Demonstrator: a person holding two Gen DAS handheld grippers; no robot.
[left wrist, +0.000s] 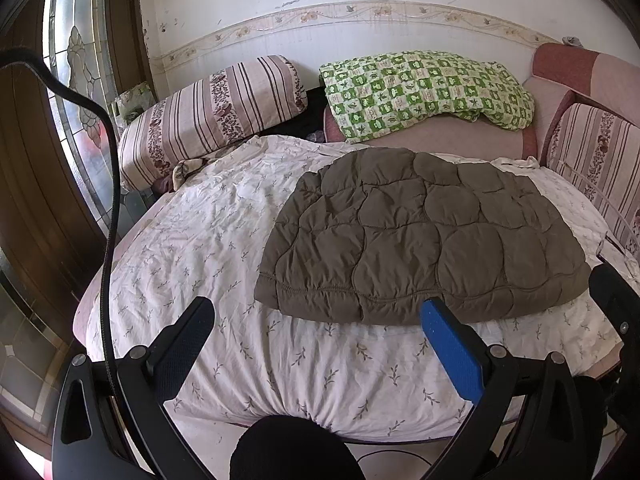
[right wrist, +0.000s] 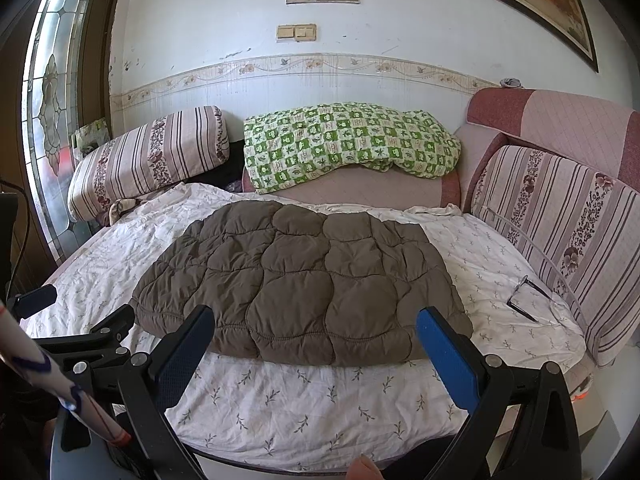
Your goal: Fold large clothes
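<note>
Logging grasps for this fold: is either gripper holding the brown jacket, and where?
Neither. The left gripper and right gripper are open, short of the quilted jacket.

Bed [right wrist: 304, 412], leaf-print sheet: brown quilted jacket [right wrist: 304, 284] flat; possibly glasses [right wrist: 524, 296] beside

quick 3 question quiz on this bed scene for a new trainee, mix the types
1. True or false: the left tool is shut on the brown quilted jacket.
2. What lies on the floral sheet right of the jacket?
A. scissors B. eyeglasses C. phone
3. Fill in: the green checkered blanket lies ___ the jacket, by the wall.

Key: 1 false, both it and the right tool are open and hold nothing. 2 B, eyeglasses. 3 beyond.
</note>
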